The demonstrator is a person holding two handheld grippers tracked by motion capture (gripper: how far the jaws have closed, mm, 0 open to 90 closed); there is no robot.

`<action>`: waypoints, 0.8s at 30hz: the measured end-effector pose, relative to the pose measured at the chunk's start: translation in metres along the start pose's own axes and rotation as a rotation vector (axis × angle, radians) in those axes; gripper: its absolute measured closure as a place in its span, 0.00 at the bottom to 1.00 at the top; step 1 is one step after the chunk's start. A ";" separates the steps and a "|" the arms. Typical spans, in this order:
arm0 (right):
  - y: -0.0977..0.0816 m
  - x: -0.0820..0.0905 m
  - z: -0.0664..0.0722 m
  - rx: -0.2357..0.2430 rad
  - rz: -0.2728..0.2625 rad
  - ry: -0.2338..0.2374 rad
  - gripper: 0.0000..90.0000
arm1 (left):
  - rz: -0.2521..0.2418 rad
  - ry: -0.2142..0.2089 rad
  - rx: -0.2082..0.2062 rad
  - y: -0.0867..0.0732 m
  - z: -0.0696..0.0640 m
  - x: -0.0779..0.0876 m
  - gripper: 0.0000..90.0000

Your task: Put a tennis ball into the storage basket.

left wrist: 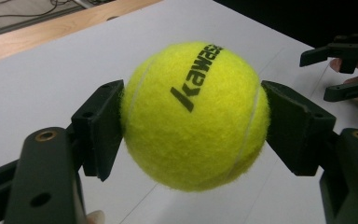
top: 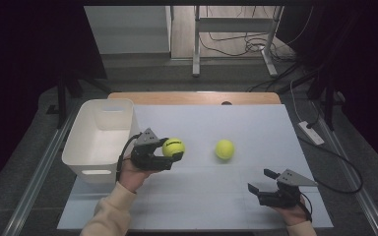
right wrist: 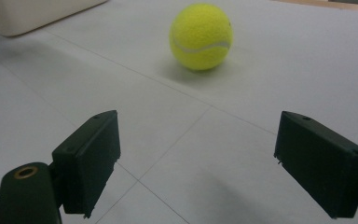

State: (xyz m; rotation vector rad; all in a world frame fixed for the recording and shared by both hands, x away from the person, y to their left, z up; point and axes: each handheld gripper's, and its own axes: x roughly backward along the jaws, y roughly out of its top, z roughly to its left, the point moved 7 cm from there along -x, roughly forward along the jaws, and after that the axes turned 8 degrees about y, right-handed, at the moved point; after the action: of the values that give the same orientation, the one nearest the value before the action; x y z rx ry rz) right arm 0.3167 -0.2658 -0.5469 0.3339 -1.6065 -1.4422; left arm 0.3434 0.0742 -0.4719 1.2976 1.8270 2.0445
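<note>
the left gripper (top: 175, 156) clamps a yellow tennis ball (left wrist: 195, 115) just beside a white bin (top: 100, 137). a second tennis ball (top: 224, 149) lies mid-table on the white mat (top: 256, 123). the right gripper (top: 262, 180) sits near it, jaws wide apart.

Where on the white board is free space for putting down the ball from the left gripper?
Bare board lies beyond the loose ball toward the wooden edge, and between the left gripper and right gripper. The bin is empty. It is tight between bin and left gripper.
</note>
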 end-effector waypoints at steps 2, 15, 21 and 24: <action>0.000 0.000 0.000 0.000 0.002 -0.002 0.16 | -0.006 -0.003 -0.001 0.001 0.000 0.001 0.30; 0.000 0.000 0.001 -0.001 -0.003 -0.001 0.16 | -0.047 -0.010 0.006 0.014 0.001 0.010 0.30; 0.000 0.000 0.001 0.000 -0.002 0.000 0.16 | -0.064 -0.011 0.010 0.019 0.001 0.015 0.30; 0.000 0.000 0.000 -0.003 -0.002 0.001 0.16 | -0.069 -0.004 0.007 0.021 0.002 0.017 0.30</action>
State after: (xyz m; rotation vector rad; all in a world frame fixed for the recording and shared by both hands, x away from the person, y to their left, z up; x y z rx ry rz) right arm 0.3161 -0.2657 -0.5465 0.3339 -1.6036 -1.4457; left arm 0.3429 0.0802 -0.4457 1.2212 1.8517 2.0005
